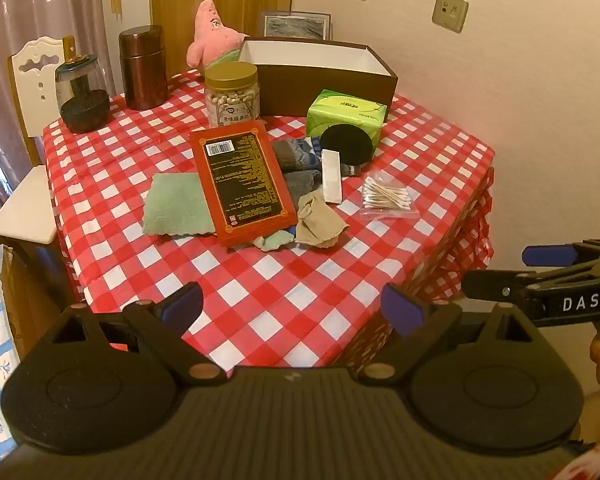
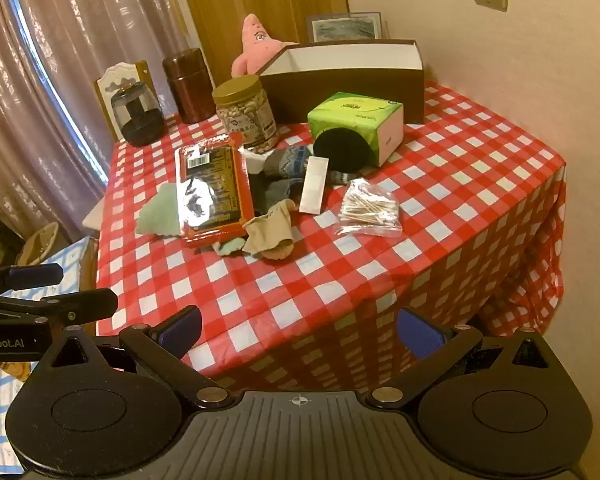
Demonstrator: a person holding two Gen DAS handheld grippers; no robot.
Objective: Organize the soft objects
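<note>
Checked cloth ahead; left gripper and right gripper gape wide (both empty).

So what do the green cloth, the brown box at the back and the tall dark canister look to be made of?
Green cloth: soft fleecy fabric, probably microfibre; matte, fuzzy, with limp wavy edges.
Brown box: likely cardboard; thin straight walls, matte brown outside, plain white inside.
Canister: possibly metal or lacquered wood; glossy reddish-brown with bright vertical highlights.
</note>
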